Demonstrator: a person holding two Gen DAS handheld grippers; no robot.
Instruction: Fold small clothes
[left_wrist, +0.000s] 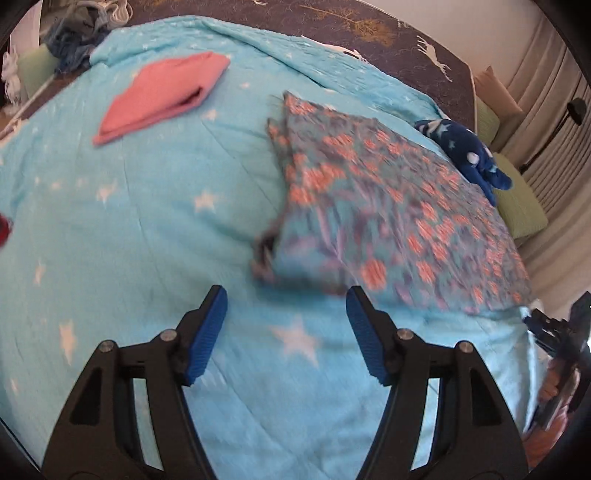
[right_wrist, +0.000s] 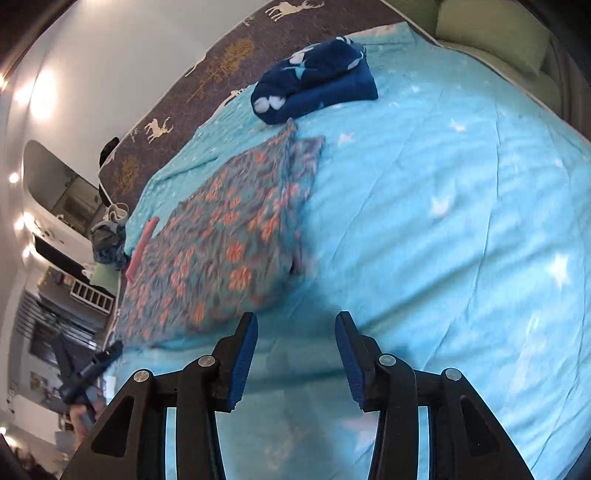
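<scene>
- Your left gripper (left_wrist: 286, 299) hangs over the blanket (left_wrist: 147, 229) with its jaws released and nothing between them; only star-printed blanket shows in the gap.
- The floral cloth (left_wrist: 388, 214) lies flat on the blanket, just beyond the left jaws and off to their right; its near edge comes close to the right fingertip, and blur hides whether they touch.
- Your right gripper (right_wrist: 297, 319) also has its jaws apart and empty, pointing down at bare blanket (right_wrist: 443, 240).
- From the right wrist the floral cloth (right_wrist: 221, 243) sits ahead and to the left of the jaws, its near edge close by the left fingertip.
- A folded pink cloth (left_wrist: 166, 96) rests farther up the bed, well apart from the floral one.
- A navy cloth (right_wrist: 317, 81) with white marks lies just past the floral cloth's far corner.
- A loose clothes pile (left_wrist: 81, 33) sits at the bed's far corner.
</scene>
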